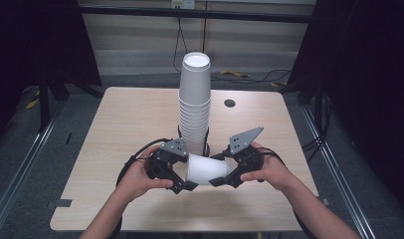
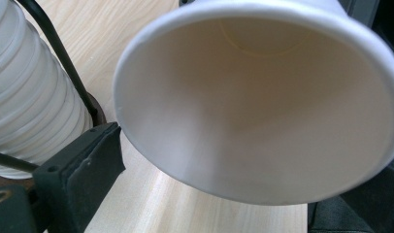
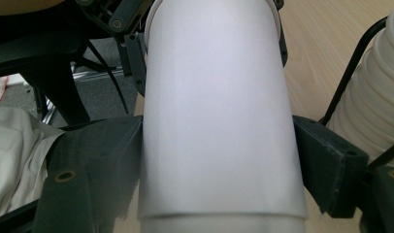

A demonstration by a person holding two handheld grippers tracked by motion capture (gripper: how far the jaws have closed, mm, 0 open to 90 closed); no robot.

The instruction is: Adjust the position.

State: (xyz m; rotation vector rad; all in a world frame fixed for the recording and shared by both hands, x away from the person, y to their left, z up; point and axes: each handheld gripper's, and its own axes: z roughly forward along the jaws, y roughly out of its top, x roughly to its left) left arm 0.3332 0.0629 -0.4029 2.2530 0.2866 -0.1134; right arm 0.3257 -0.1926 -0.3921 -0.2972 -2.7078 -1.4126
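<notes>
Right gripper [image 3: 219, 160] clamps the loose cup [image 1: 206, 169] just before the cup stack [image 1: 194, 104]; left gripper [image 1: 182, 185] stands released at its rim. Hard squeezing risks crushing it.

No writing, label, brand or number can be read anywhere here. The white paper cup [image 1: 206, 169] lying between the left hand-held gripper [image 1: 182, 185] and the right hand-held gripper [image 1: 221, 181] is plain inside and out. The tall stack of cups [image 1: 194, 104] just behind both of them carries no print either. The grey plate [image 1: 245, 139] on top of the right hand-held gripper is bare, and so is the wooden bench [image 1: 120, 124]. A small pale tag [image 1: 182, 4] hangs far beyond the stack, too small to read.
</notes>
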